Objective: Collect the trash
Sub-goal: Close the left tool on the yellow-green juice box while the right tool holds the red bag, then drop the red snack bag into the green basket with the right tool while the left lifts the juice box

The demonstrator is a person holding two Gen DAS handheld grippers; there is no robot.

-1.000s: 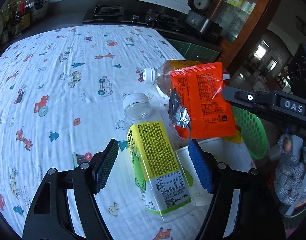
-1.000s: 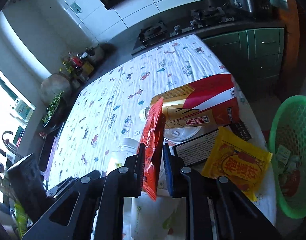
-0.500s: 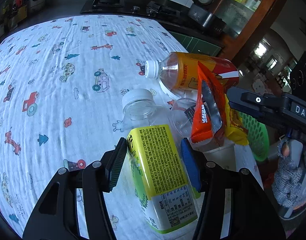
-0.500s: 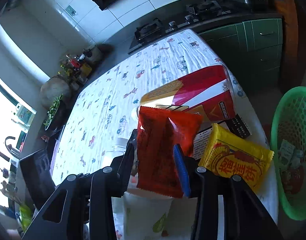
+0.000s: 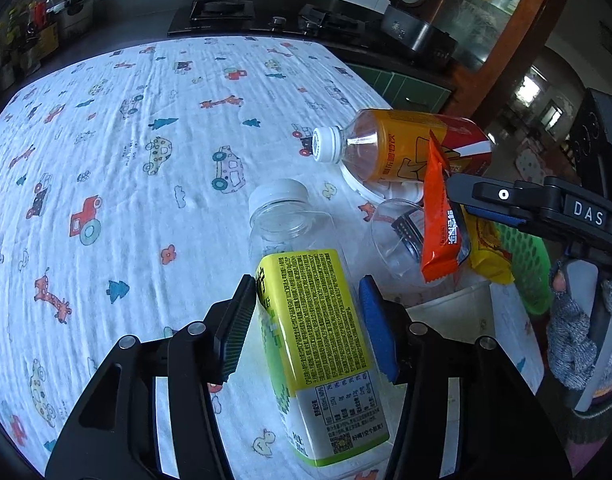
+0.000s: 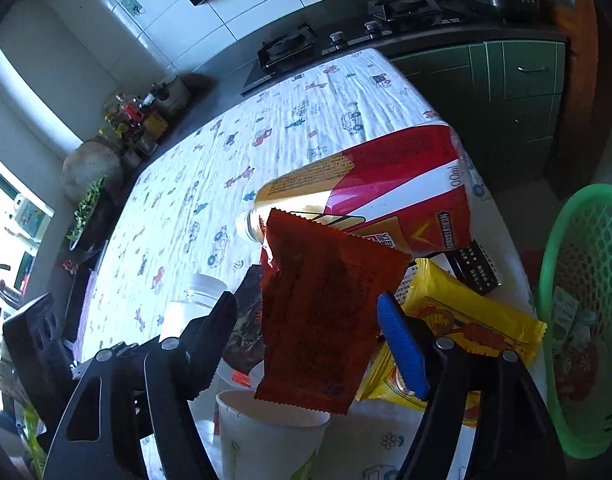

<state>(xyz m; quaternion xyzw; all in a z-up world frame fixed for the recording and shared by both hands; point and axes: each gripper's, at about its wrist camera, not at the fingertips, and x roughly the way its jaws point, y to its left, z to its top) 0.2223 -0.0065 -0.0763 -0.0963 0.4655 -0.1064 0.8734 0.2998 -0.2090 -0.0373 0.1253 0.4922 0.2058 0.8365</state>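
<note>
My left gripper (image 5: 306,320) is shut on a clear bottle with a yellow-green label (image 5: 314,320) that lies on the patterned tablecloth (image 5: 125,160). My right gripper (image 6: 310,344) is open. A red-orange wrapper (image 6: 326,320) hangs between its spread fingers, above a white paper cup (image 6: 265,436); in the left wrist view the wrapper (image 5: 440,216) stands on edge over the cup (image 5: 462,308). An orange-and-red labelled bottle (image 5: 402,152) lies behind it.
A yellow snack packet (image 6: 466,328) and a black box (image 6: 474,268) lie by the table's right edge. A green mesh basket (image 6: 586,320) with some trash stands beyond that edge. A clear plastic cup (image 5: 398,240) lies beside the bottles. A stove and counter line the far wall.
My left gripper has closed onto the yellow-green labelled bottle. My right gripper has opened from around the red-orange wrapper, which has turned and now hangs loose over the paper cup.
</note>
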